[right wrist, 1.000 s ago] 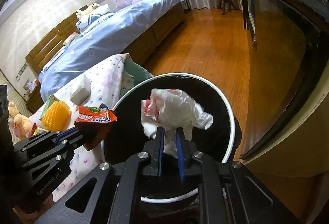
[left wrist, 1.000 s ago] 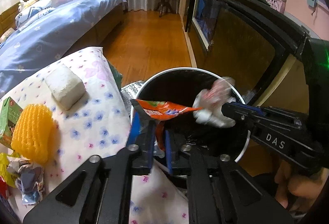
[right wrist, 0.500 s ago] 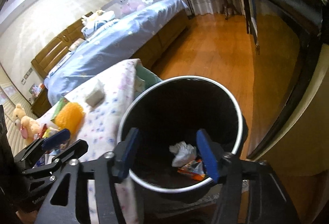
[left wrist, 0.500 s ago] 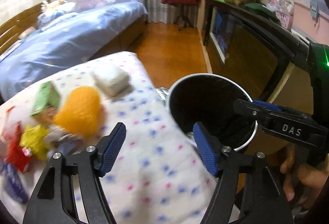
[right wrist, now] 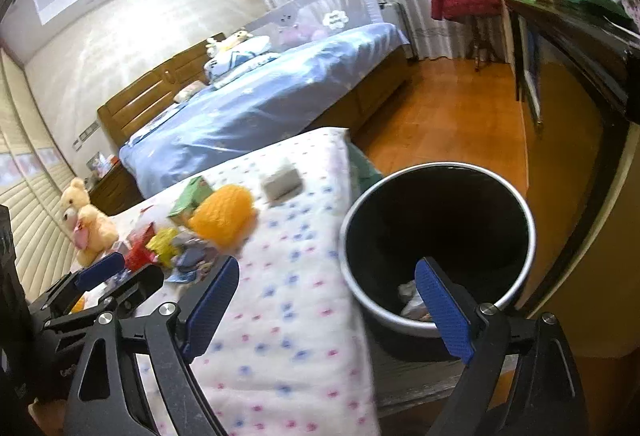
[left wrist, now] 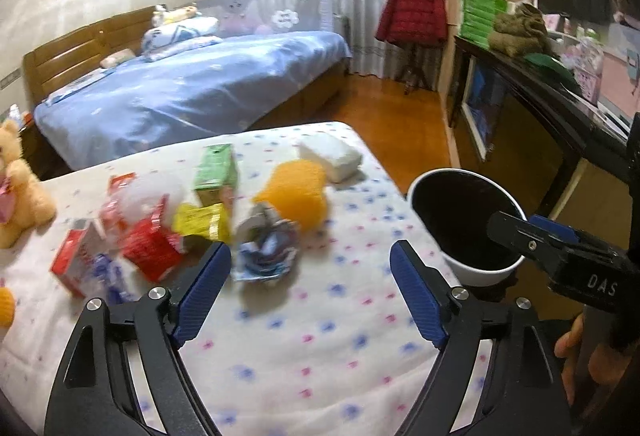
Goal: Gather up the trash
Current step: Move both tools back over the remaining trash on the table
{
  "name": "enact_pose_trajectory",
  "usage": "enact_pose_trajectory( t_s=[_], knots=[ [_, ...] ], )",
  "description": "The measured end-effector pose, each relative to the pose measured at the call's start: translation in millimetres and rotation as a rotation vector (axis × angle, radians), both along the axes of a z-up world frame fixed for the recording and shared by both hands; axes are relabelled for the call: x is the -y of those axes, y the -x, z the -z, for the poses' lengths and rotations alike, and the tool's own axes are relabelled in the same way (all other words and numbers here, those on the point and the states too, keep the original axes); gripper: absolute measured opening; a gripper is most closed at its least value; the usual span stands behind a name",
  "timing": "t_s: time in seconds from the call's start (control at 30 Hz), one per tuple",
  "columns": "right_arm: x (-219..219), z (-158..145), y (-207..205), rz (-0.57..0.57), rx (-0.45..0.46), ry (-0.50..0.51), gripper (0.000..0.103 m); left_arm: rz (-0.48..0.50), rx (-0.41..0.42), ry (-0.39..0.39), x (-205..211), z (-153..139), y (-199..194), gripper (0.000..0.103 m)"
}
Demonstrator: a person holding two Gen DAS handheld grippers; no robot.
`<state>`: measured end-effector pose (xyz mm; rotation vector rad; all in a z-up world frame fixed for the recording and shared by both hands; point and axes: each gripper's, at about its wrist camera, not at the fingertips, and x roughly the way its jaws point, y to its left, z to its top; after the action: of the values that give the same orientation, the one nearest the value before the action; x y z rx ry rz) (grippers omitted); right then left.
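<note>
A black bin with a white rim [left wrist: 464, 228] [right wrist: 438, 236] stands beside the floral blanket [left wrist: 312, 324]. Crumpled white tissue [right wrist: 410, 298] lies at its bottom. Trash lies on the blanket: a crumpled blue-white wrapper [left wrist: 266, 248], a yellow packet [left wrist: 200, 222], a red packet [left wrist: 150, 250], a green carton [left wrist: 215, 173], a white pack [left wrist: 331, 155]. My left gripper [left wrist: 310, 288] is open and empty above the blanket, near the blue-white wrapper. My right gripper [right wrist: 328, 304] is open and empty by the bin's near rim.
An orange knitted thing [left wrist: 294, 191] lies among the trash. A teddy bear [left wrist: 18, 191] sits at the blanket's left. A blue bed [left wrist: 192, 95] is behind, a dark cabinet [left wrist: 532, 123] on the right, and wood floor [right wrist: 460, 115] between them.
Both grippers opened and dropped the orange wrapper and the white tissue into the bin. My left gripper then swung left over the trash on the blanket; the right pulled back from the bin.
</note>
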<state>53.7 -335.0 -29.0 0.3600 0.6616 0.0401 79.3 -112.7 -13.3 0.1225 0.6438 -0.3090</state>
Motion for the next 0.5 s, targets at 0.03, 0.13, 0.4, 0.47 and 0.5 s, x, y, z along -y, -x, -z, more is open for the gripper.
enact_pose_trajectory(
  t_s=[0.03, 0.13, 0.4, 0.47, 0.5],
  knots=[
    [-4, 0, 1, -0.006, 0.002, -0.001, 0.092, -0.012, 0.007, 0.000, -6, -1, 2, 0.086],
    [-20, -2, 4, -0.027, 0.008, -0.003, 0.094, -0.045, 0.017, 0.008, -25, -3, 7, 0.088],
    [-63, 0, 5, -0.102, 0.009, 0.013, 0.094, -0.126, 0.009, 0.040, -71, 1, 14, 0.088],
    [-73, 2, 3, -0.121, 0.002, 0.017, 0.094, -0.149, 0.000, 0.046, -85, 4, 15, 0.088],
    [-77, 3, 2, -0.129, -0.001, 0.018, 0.094, -0.158, -0.004, 0.048, -90, 6, 15, 0.088]
  ],
)
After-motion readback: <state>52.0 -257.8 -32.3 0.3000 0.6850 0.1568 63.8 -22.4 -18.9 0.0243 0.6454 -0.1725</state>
